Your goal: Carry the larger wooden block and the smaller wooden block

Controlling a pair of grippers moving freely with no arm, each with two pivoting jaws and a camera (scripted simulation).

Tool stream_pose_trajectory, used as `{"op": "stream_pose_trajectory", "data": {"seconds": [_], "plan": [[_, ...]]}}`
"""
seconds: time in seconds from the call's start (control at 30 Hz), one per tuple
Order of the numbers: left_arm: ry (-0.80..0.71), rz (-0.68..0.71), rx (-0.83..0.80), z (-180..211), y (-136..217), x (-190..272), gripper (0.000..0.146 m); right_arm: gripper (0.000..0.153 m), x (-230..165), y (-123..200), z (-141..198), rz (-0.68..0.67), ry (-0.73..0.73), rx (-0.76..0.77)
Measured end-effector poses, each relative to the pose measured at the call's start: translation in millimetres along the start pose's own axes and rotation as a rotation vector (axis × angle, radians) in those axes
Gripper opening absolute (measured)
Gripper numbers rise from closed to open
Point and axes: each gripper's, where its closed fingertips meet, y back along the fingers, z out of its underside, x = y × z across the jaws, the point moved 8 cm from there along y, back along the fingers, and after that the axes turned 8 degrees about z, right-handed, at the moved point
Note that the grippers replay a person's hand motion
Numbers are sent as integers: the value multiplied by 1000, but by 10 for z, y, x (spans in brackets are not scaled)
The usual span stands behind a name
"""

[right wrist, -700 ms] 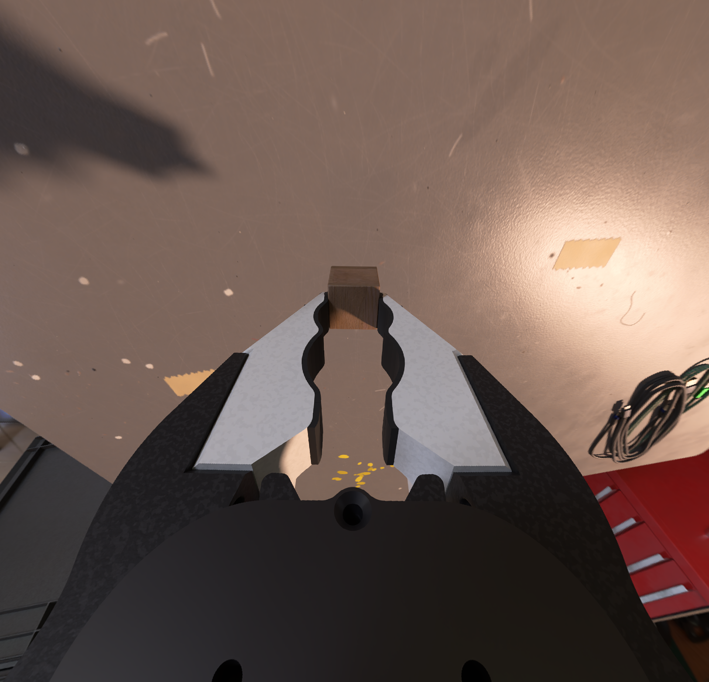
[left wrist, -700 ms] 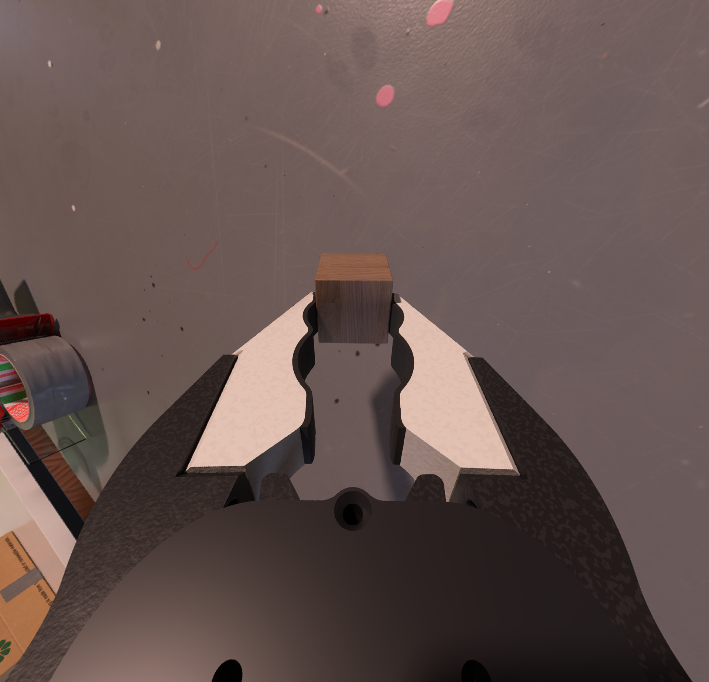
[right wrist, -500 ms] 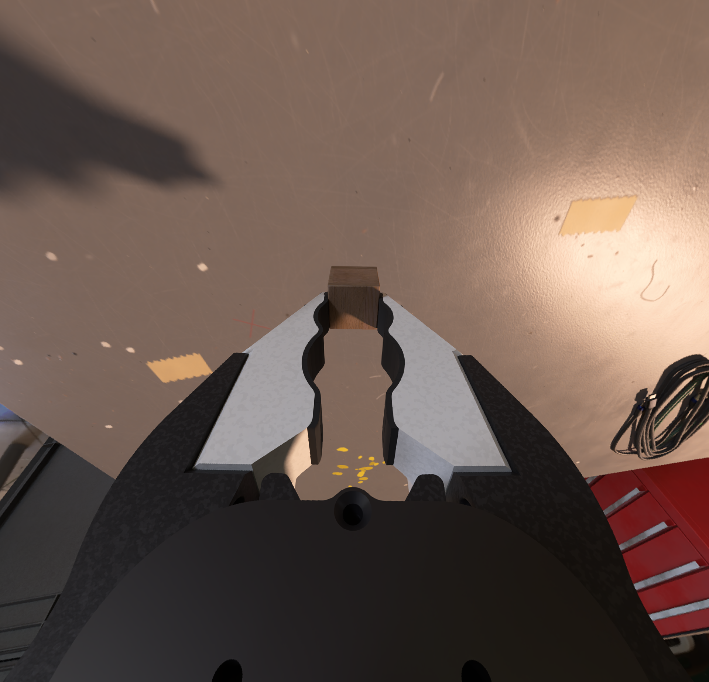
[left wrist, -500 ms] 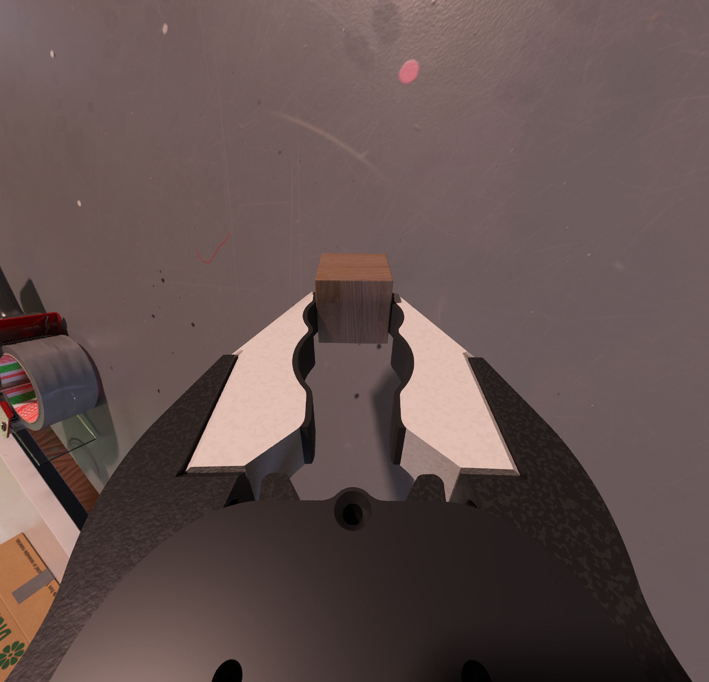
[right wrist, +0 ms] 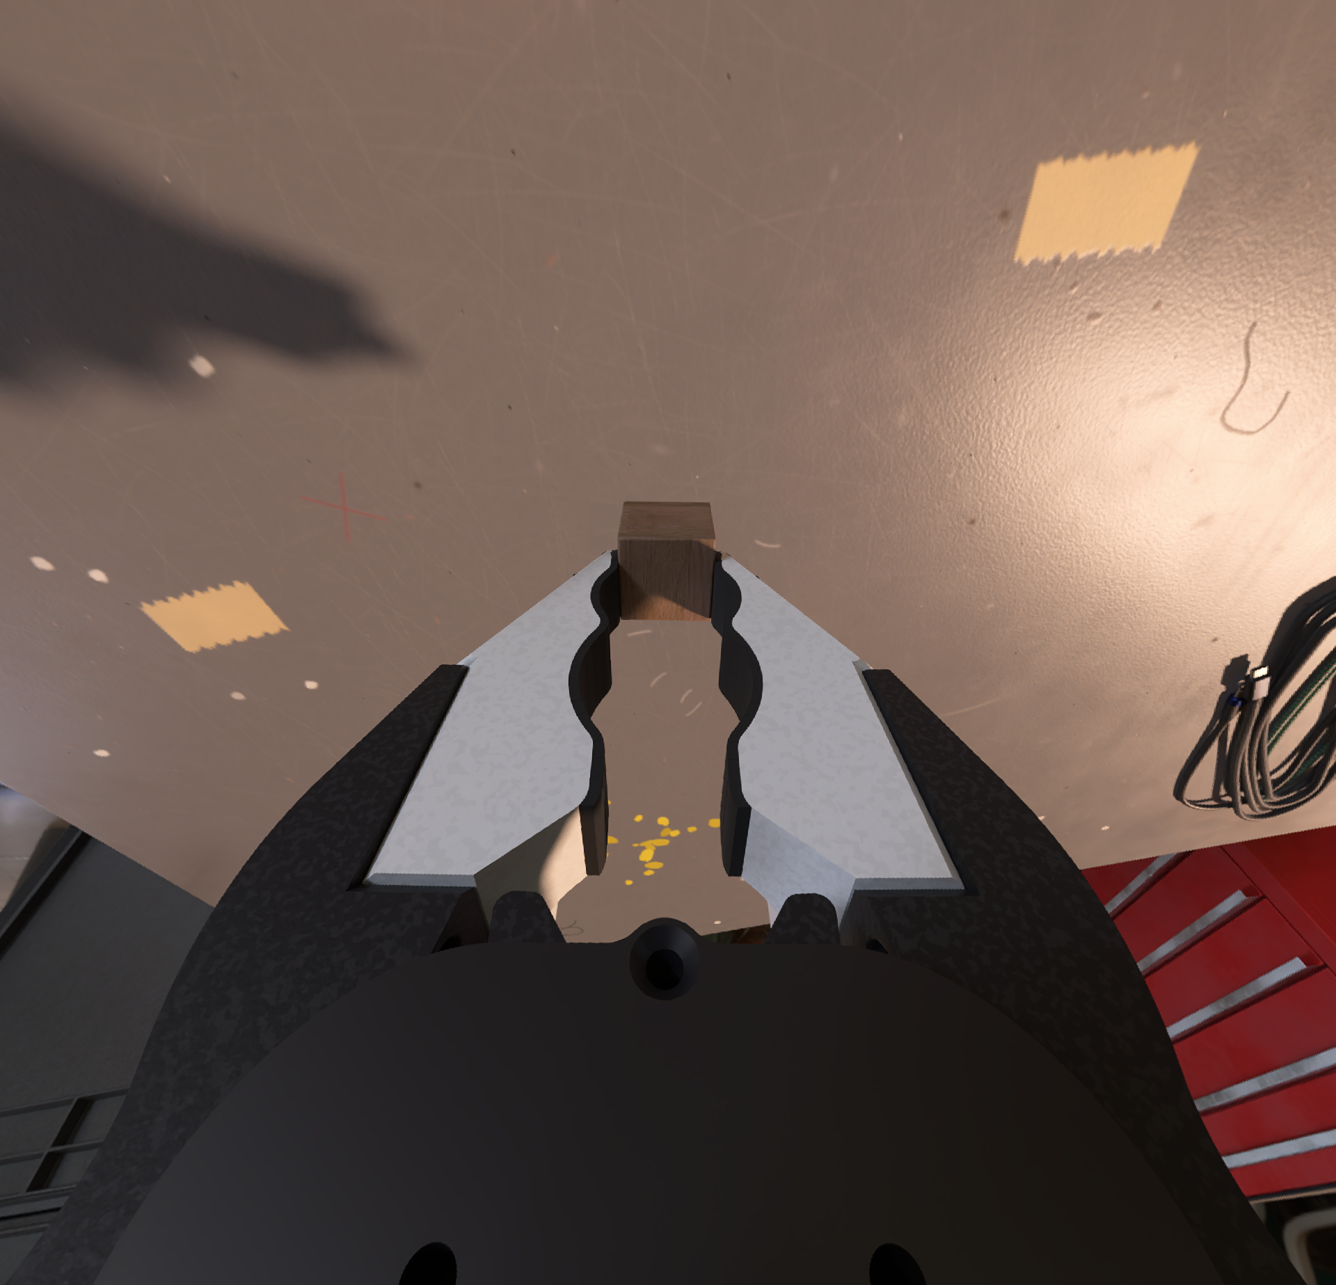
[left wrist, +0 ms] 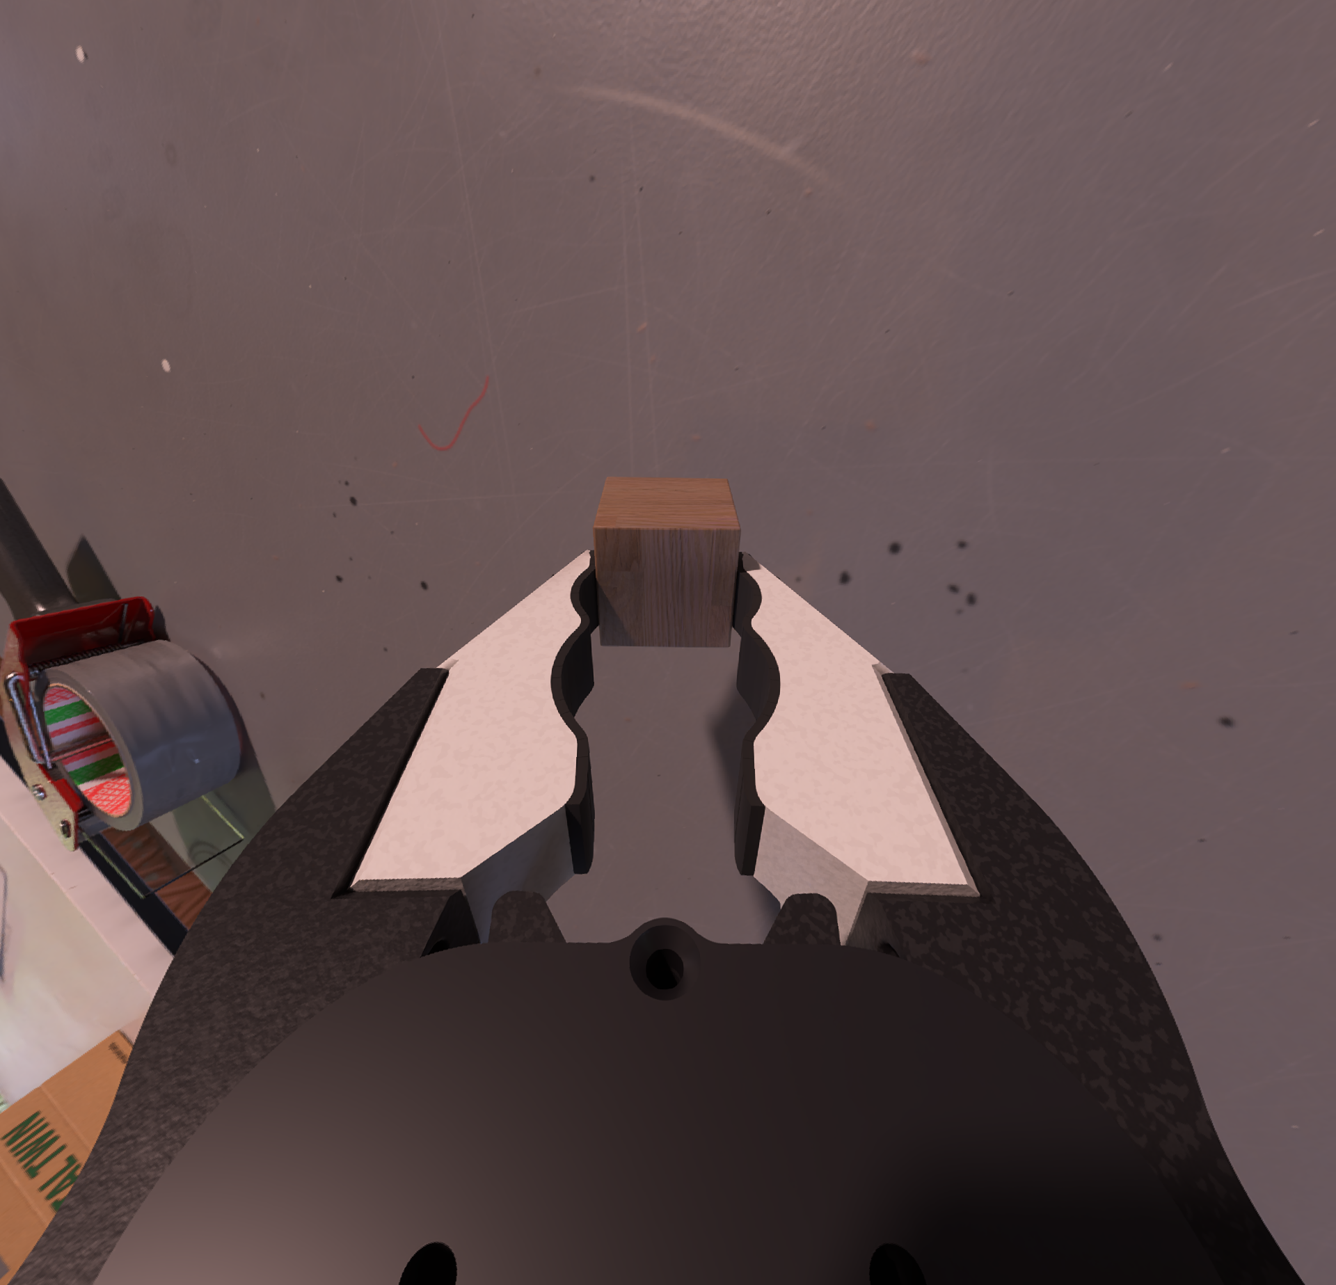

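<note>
Both blocks gripped, clear of the desk.
My left tool point(left wrist: 665, 585) pinches the larger block point(left wrist: 665, 578) at centre frame; my right tool point(right wrist: 665, 582) clamps the smaller block point(right wrist: 665, 571), both tools pointing downward.

You look down at workshop. Scuffed grey floor point(left wrist: 940, 310) flecked with paint spots and scratches. Tape dispenser point(left wrist: 116, 723) with grey roll sits at your left, cardboard box point(left wrist: 43, 1163) below it. At your right, red tool chest point(right wrist: 1243, 1019) with metal drawer pulls, coiled black cable point(right wrist: 1272, 730) beside it, tan tape patches point(right wrist: 1102, 202) stuck on floor.
</note>
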Motion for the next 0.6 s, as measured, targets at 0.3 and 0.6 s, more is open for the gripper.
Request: {"op": "stream_pose_trajectory", "data": {"seconds": [0.3,0.6], "plan": [[6,-5,-16,70,-73,-241,36,24,184,-65,264,5,25,-19],[-17,-5,-26,112,-129,-420,36,24,363,-123,416,0,-9,-38]]}}
